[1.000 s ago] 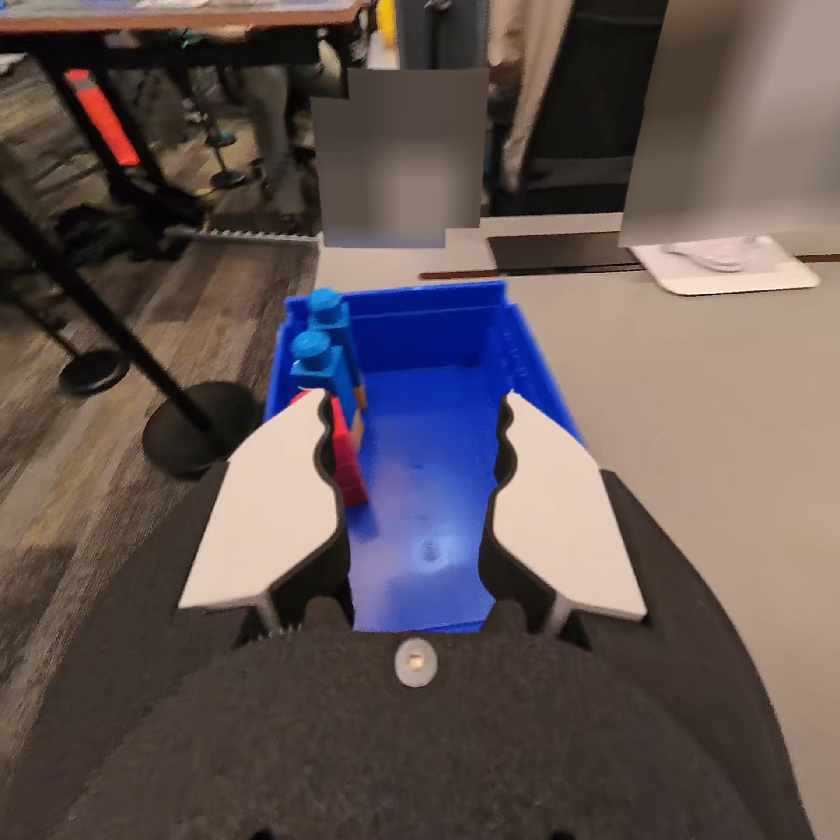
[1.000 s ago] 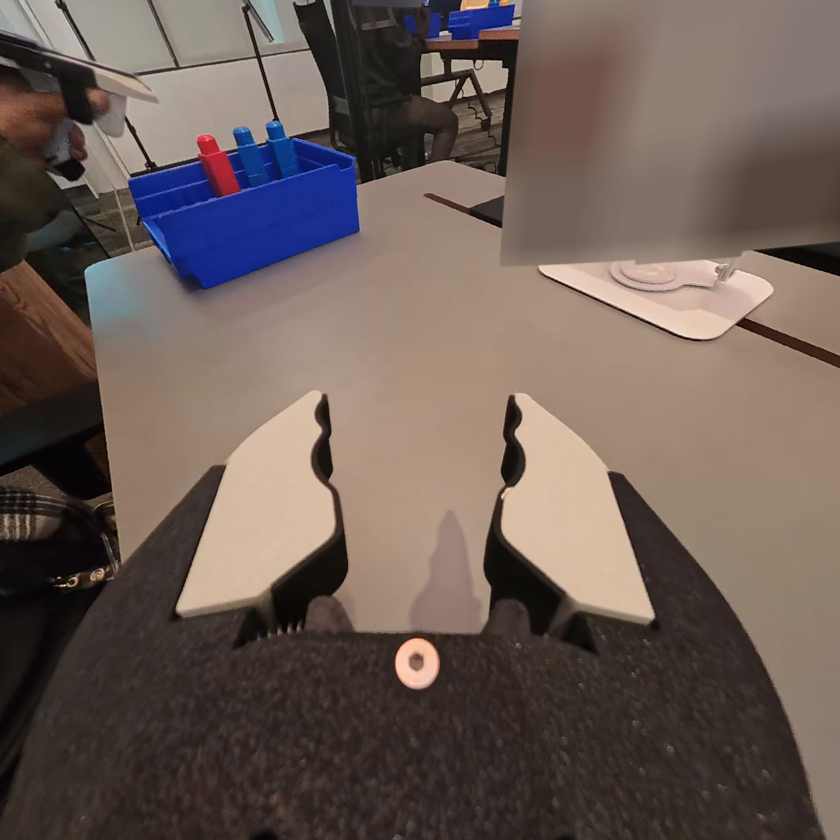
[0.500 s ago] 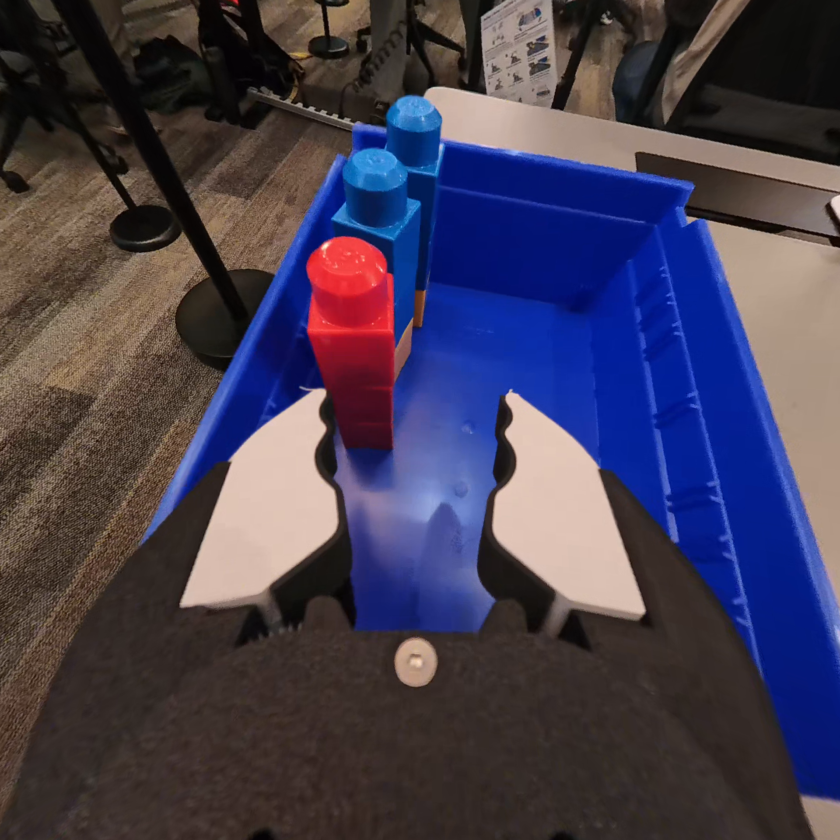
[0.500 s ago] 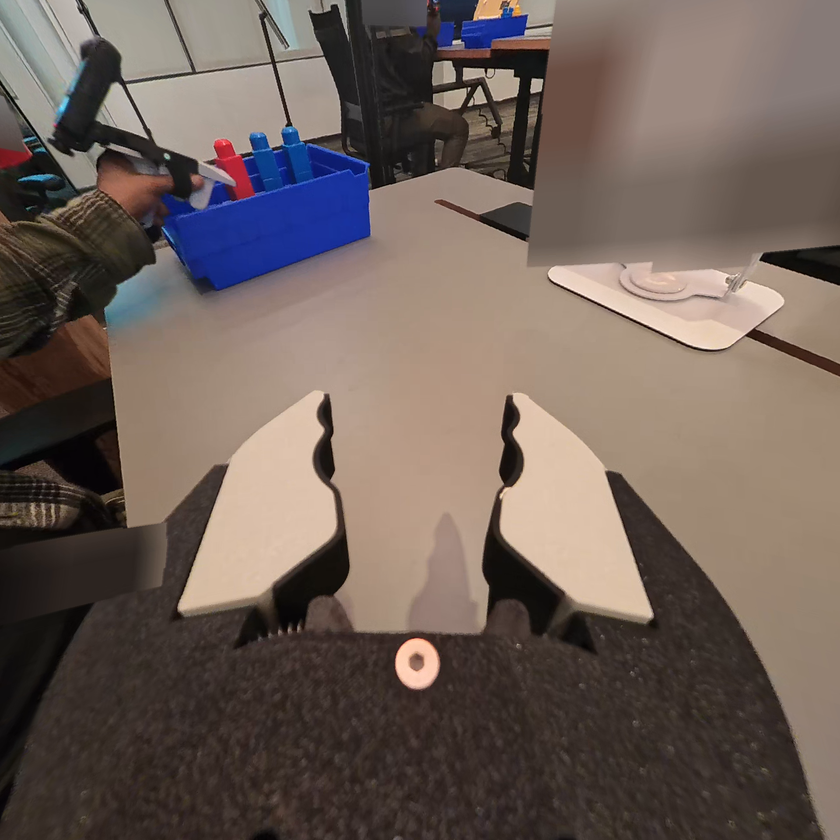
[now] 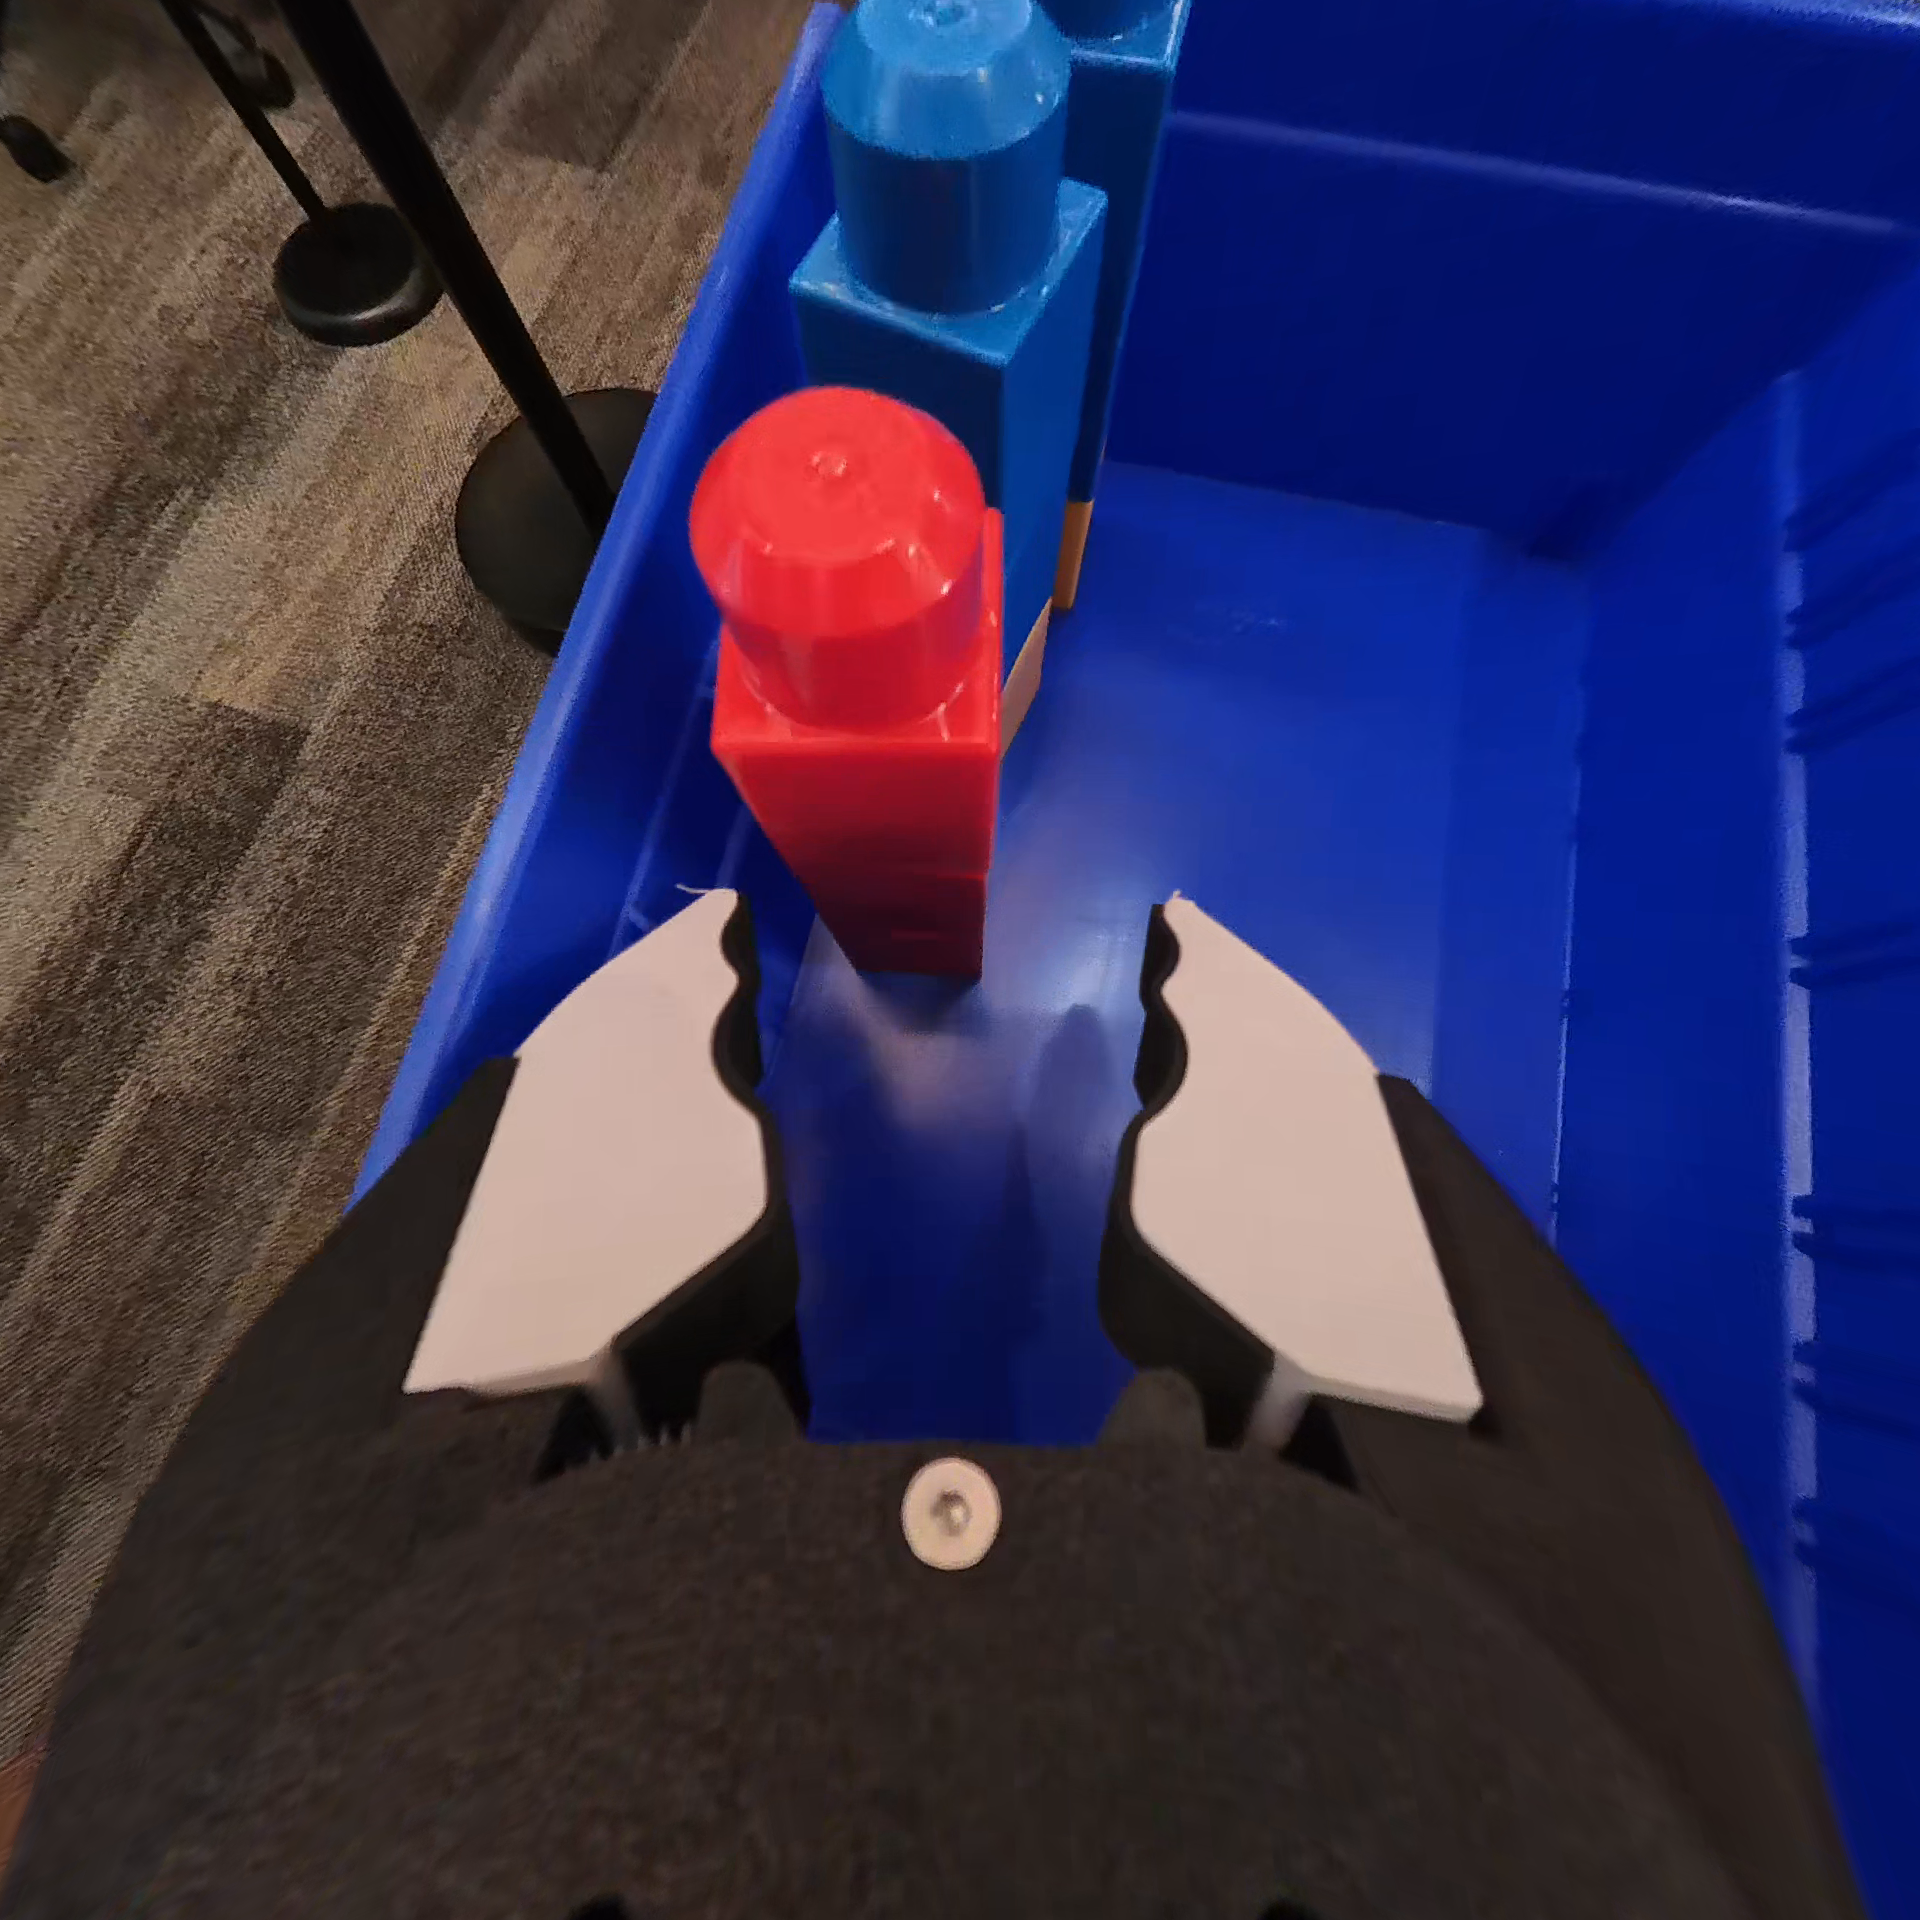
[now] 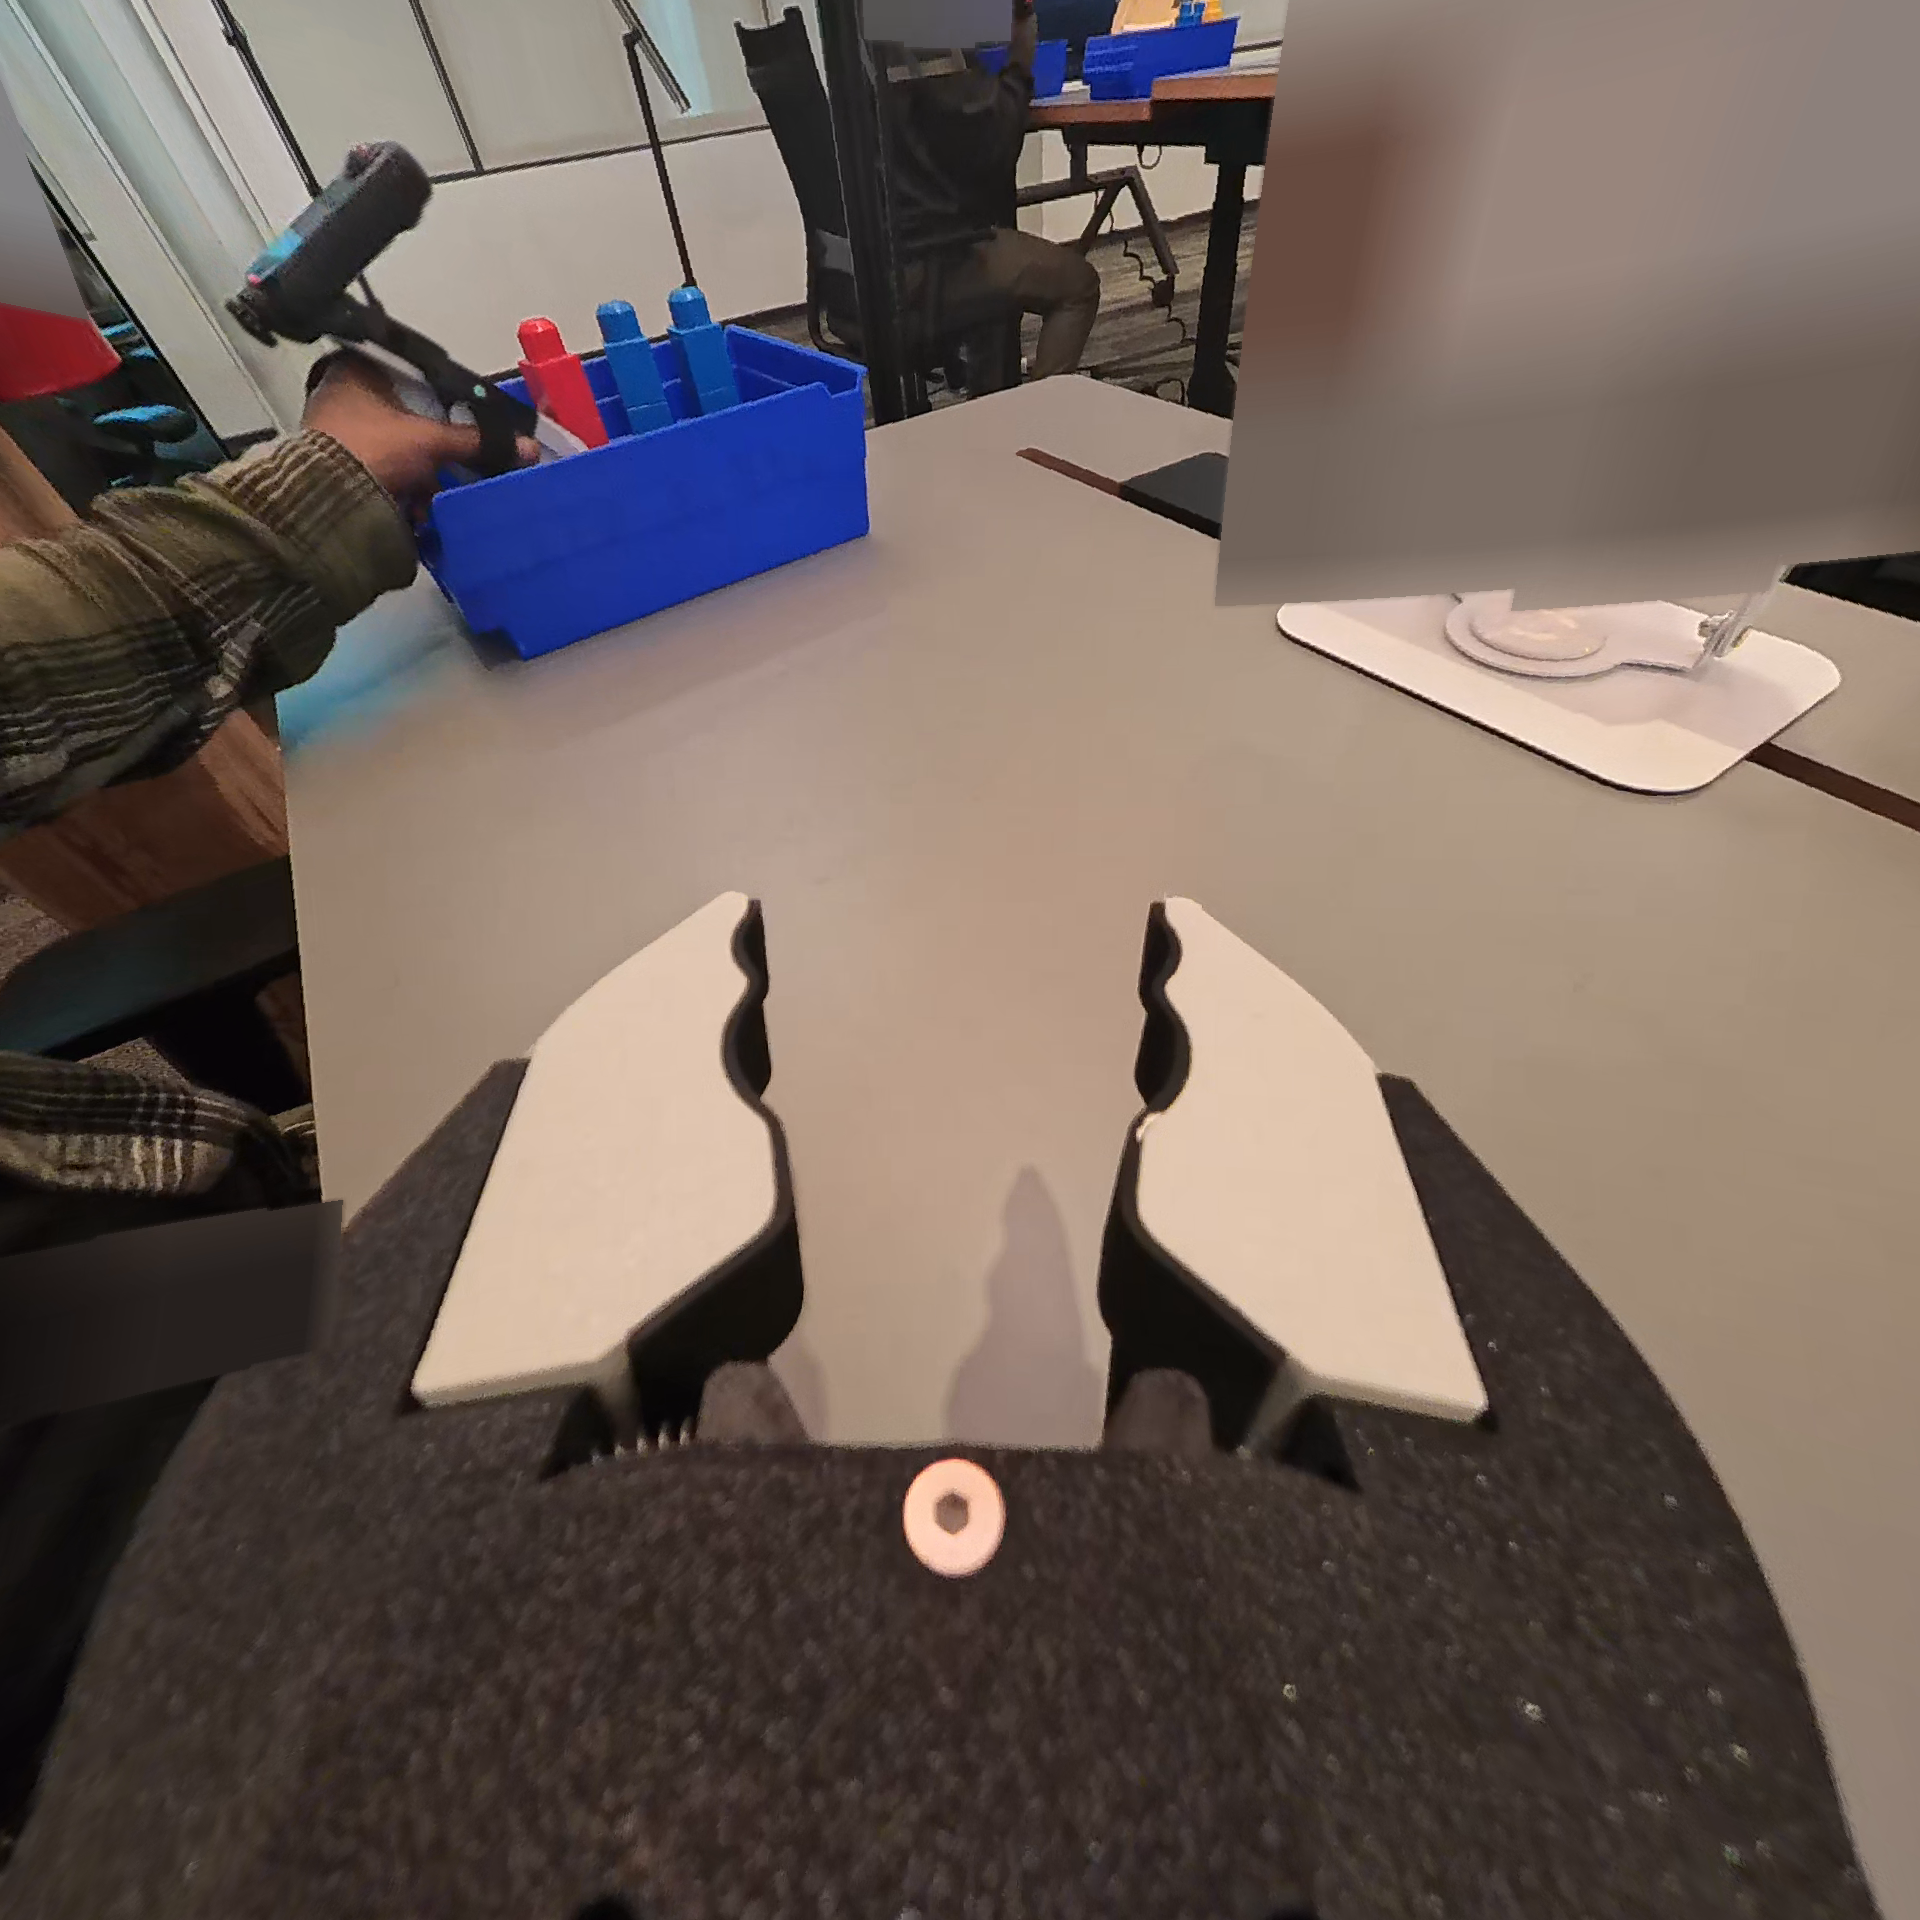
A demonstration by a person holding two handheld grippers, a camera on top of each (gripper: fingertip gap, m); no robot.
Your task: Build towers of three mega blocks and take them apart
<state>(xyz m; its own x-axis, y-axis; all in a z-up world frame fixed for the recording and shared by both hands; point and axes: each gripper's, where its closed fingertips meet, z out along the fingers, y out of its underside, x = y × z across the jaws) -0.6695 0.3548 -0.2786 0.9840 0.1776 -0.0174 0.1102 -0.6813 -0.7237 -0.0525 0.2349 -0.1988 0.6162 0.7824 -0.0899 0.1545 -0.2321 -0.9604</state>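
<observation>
- Inside the blue bin [image 5: 1662, 935], against its left wall, the red tower [image 5: 873, 769] stood nearest the left claw [image 5: 951, 925], which gaped empty just short of it.
- Two blue towers [image 5: 945, 312] stood in line beyond the red one.
- A good grasp probably meant straddling the red tower squarely, clear of the bin's wall.
- Well away from the bin, the right claw [image 6: 951, 925] hung open and empty over the grey bench [image 6: 1039, 727].
</observation>
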